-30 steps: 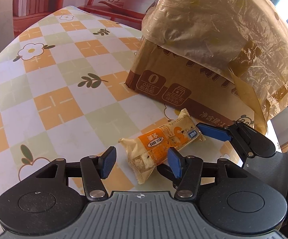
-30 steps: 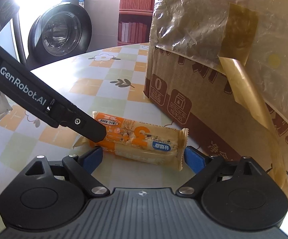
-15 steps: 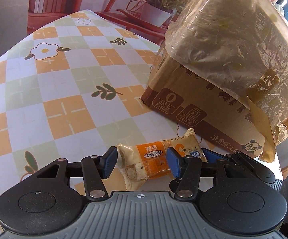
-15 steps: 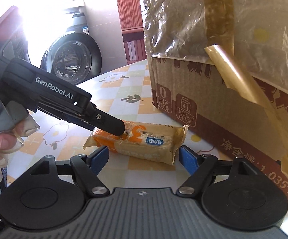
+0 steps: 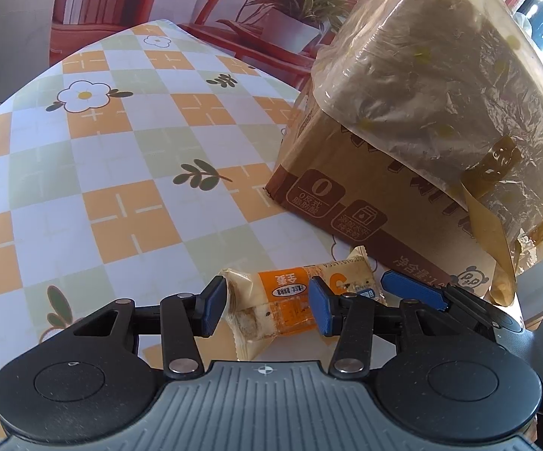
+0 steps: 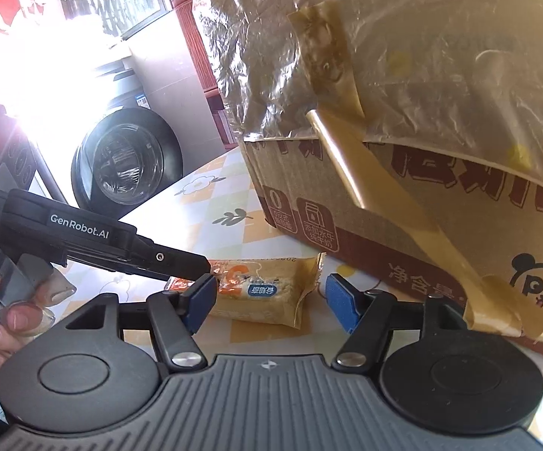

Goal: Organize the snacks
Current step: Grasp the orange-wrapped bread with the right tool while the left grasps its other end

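An orange and cream snack bar (image 5: 282, 302) lies on the checked tablecloth in front of a cardboard box (image 5: 350, 203). My left gripper (image 5: 267, 310) is open, its blue pads on either side of the bar's near end. My right gripper (image 6: 271, 298) is open around the bar's other end (image 6: 267, 293); the bar lies between its pads. The left gripper's black finger (image 6: 173, 263) shows in the right wrist view, touching the bar. The right gripper's blue pad (image 5: 414, 293) shows in the left wrist view beside the bar.
The box is wrapped in crinkled plastic (image 5: 433, 79) with loose brown tape (image 6: 376, 173). The tablecloth (image 5: 121, 173) spreads to the left. A washing machine (image 6: 124, 165) stands beyond the table. A potted plant (image 5: 301, 7) and a bookshelf (image 5: 79, 0) lie behind.
Both grippers have dropped lower and closed in on the bar from opposite ends. The left gripper's pads now straddle the bar. The bar has stayed on the table.
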